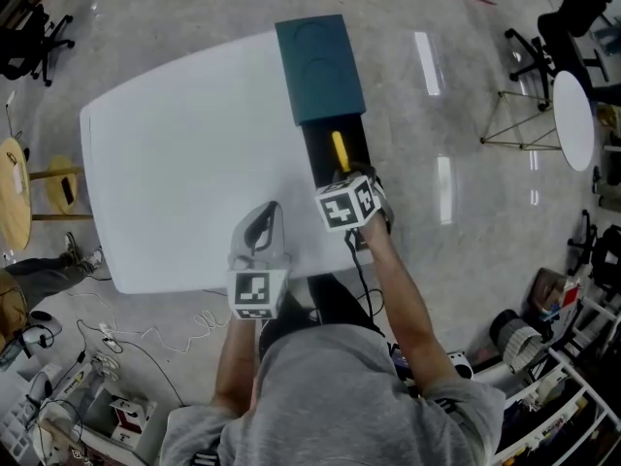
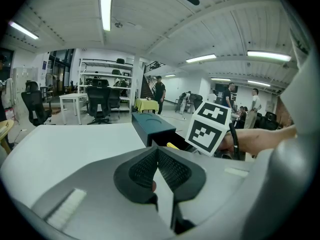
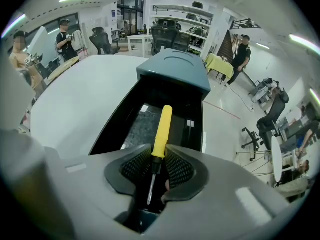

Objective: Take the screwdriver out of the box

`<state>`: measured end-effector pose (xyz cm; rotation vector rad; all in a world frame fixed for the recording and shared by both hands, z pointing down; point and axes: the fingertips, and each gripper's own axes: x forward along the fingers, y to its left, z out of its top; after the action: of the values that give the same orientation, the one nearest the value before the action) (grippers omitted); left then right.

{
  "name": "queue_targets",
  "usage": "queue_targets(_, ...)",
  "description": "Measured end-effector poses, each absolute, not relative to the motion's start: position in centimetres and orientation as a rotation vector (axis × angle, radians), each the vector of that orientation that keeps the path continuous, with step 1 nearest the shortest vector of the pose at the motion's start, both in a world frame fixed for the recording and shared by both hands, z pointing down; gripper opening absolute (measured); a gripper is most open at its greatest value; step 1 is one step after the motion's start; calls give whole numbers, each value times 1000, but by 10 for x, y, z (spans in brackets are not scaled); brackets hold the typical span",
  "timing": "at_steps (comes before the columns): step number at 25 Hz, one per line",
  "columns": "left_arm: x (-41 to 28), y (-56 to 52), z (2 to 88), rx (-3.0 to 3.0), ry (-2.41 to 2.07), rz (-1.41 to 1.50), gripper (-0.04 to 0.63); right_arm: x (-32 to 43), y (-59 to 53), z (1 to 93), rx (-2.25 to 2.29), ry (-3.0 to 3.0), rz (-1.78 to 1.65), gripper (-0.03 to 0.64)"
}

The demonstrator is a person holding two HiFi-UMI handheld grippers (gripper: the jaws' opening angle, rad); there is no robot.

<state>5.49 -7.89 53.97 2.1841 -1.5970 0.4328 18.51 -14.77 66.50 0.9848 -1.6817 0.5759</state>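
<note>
While my left gripper (image 2: 158,153) hangs with its jaws pressed together on nothing, the white table (image 2: 65,144) spreading ahead of it, my right gripper (image 3: 159,153) points steeply down into the open black box (image 3: 117,124). Its jaws are clamped on the screwdriver (image 3: 163,126). The pads pinch the lower end of the yellow handle. From there the handle runs forward past the fingertips, over the box floor, and the thin metal shaft runs back between the pads toward the gripper body. Beyond the handle's far end, a teal lid (image 3: 172,69) covers the far part of the box.
</note>
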Motion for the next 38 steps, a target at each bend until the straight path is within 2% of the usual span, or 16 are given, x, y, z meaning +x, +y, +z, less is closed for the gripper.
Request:
queue_targets(18, 47, -76, 524, 2194, -1647, 426, 11, 181, -148, 645, 1003, -1838, 616, 83)
queue_targets(38, 38, -47, 448, 2255, -1813, 367, 11, 173, -121, 510, 1100, -2165, 516, 83)
